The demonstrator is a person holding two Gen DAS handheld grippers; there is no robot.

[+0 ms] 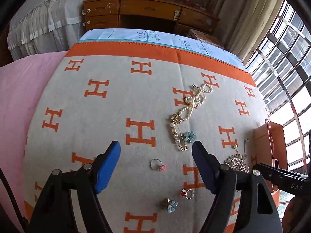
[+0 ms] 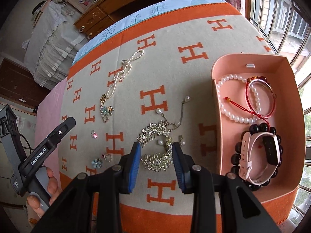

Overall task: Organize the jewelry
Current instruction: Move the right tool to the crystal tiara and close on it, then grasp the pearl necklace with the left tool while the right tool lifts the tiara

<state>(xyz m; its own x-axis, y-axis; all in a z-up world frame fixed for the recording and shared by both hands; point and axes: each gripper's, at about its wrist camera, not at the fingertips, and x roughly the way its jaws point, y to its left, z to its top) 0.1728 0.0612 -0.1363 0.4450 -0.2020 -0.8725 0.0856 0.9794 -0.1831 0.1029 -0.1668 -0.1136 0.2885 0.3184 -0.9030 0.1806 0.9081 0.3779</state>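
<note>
Jewelry lies on a grey and orange H-pattern blanket [image 1: 108,104]. My left gripper [image 1: 156,147] is open above a silver ring with a pink stone [image 1: 157,164]. A ring with a red stone [image 1: 187,193] and a blue flower clip [image 1: 170,204] lie nearer. A pearl necklace [image 1: 196,99], a pearl pin brooch [image 1: 177,134] and a blue flower [image 1: 189,136] lie ahead. My right gripper [image 2: 156,150] is open, its jaws on either side of a rhinestone hair comb [image 2: 157,151]. The pink box [image 2: 291,89] holds a pearl bracelet [image 2: 223,104], a red bangle [image 2: 260,99], dark beads [image 2: 236,157] and a pink watch [image 2: 250,155].
The blanket covers a bed with a pink sheet [image 1: 17,101] at the left. A wooden desk [image 1: 147,11] stands beyond the bed. Barred windows [image 1: 287,62] run along the right. The pink box also shows at the right edge in the left wrist view [image 1: 262,136].
</note>
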